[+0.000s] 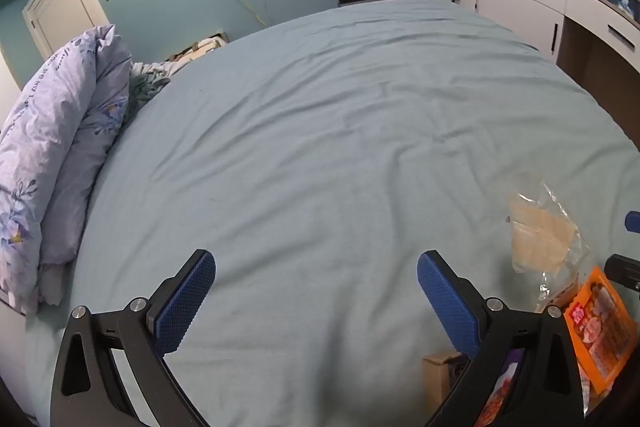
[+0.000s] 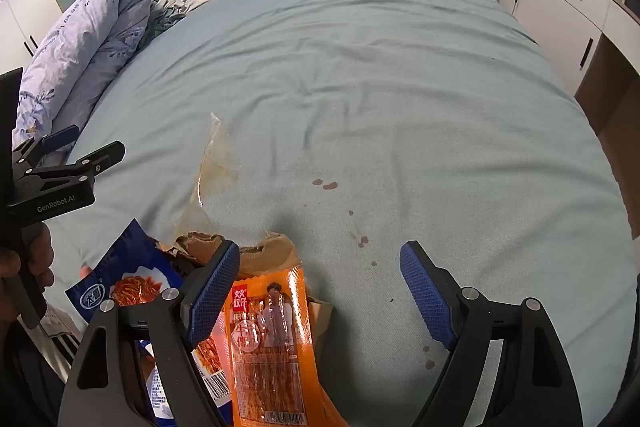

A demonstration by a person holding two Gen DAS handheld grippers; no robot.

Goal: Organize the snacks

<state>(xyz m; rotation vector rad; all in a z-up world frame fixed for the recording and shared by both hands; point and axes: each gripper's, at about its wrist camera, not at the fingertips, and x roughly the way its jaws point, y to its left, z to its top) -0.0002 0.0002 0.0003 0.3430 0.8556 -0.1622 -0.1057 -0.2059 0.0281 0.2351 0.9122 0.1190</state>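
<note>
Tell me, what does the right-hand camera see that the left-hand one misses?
Only the right wrist view shows the blue snack packet, the reddish stains on the sheet, and the left gripper from the side. Only the left wrist view shows a small cardboard box behind its finger. Both show the orange snack packet, the clear bag, the blue bedsheet, the folded quilt, and open, empty jaws; the right gripper hovers by the orange packet.

pale blue bed sheet (image 2: 400, 107) with reddish spots; lilac floral duvet (image 1: 52, 147); orange snack packet (image 2: 272, 347); dark blue packet (image 2: 120, 279).
</note>
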